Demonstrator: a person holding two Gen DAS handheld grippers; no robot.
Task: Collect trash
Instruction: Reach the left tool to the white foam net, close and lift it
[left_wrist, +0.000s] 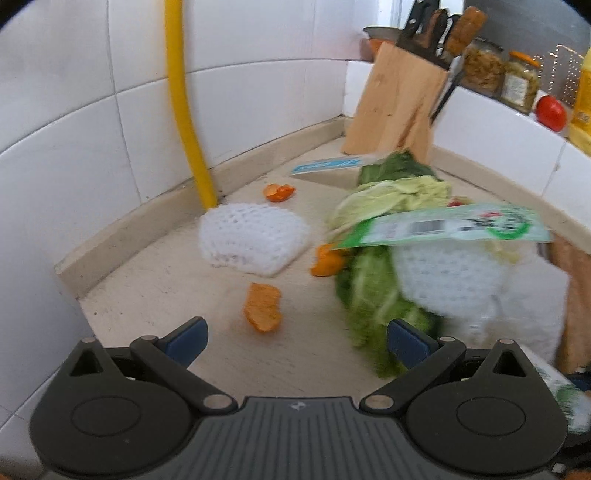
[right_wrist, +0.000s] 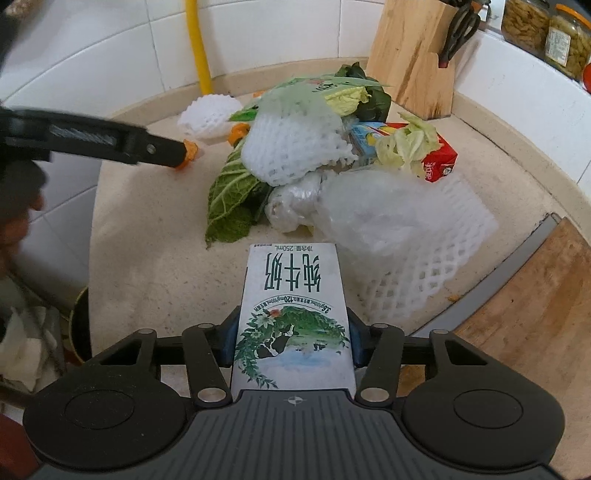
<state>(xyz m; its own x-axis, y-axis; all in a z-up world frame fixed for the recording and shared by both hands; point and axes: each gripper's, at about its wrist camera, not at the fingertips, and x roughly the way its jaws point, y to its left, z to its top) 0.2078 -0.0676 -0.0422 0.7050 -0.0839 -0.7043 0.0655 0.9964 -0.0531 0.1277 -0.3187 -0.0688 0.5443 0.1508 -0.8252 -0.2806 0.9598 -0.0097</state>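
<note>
Milk carton (right_wrist: 293, 321) is held between the right gripper (right_wrist: 291, 343) fingers, just before a trash pile: foam net (right_wrist: 295, 144) on cabbage leaves (right_wrist: 231, 201), juice box (right_wrist: 437, 158) right of it. Knife block (right_wrist: 410, 55) stands behind the pile; peel piece (left_wrist: 262, 308) lies left, before the left gripper (left_wrist: 295, 343).

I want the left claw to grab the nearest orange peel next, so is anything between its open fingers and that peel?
Nothing visible. The left claw is open, and the orange peel lies on bare counter just ahead of its fingers. The cabbage leaves lie off to the right, beside the path rather than across it.
</note>
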